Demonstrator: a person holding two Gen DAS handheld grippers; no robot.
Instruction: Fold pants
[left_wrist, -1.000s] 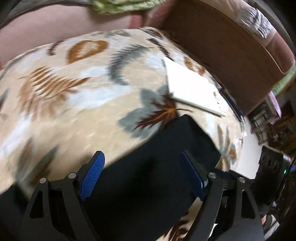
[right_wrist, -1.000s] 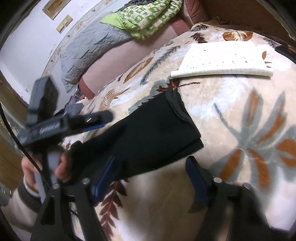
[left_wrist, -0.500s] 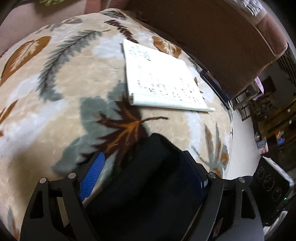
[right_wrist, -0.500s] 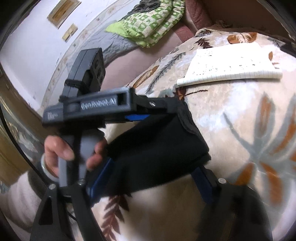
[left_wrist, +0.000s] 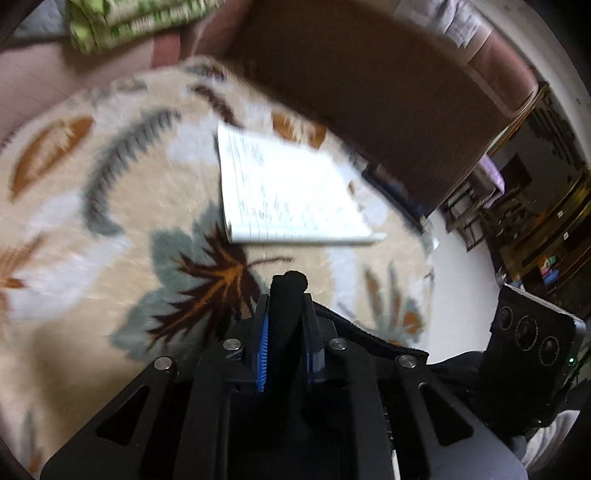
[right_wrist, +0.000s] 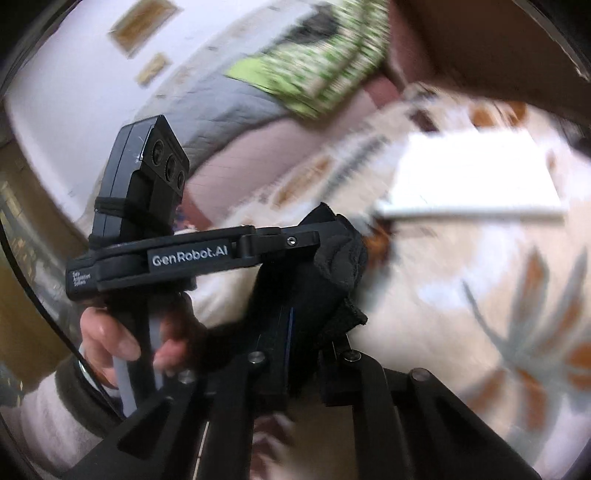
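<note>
Though blurred, left wrist view: left tongs (left_wrist: 286, 332) clenched on a bunched fold of the black pants (left_wrist: 288, 295), blue ribbed pads (left_wrist: 262, 345) pressed to the cloth on either side, a rounded nub of fabric sticking up past the tips. More black cloth trailing off to the right below the tongs, toward a black camera block (left_wrist: 532, 339) at the right edge. Beyond, leaf-patterned blanket (left_wrist: 110, 229) on the bed, with a lined notepad (left_wrist: 288, 195) lying flat on it, apart from the pants. Brown headboard (left_wrist: 369, 81) behind, green patterned bedding (left_wrist: 129, 18) at top left.

Right wrist view, also smeared: right tongs (right_wrist: 301, 332) closed on the same black pants (right_wrist: 332, 266), cloth bulging up between and over the fingers. Just left, the other handheld gripper (right_wrist: 207, 258) seen side-on, marked "GenRobot.AI", its tip buried in the fabric, both tools close together and lifted off the blanket (right_wrist: 480, 295). Left hand (right_wrist: 122, 339) wrapped round the pale handle, fingers curled, pale sleeve at the wrist. Notepad (right_wrist: 476, 177) on the blanket beyond.
</note>
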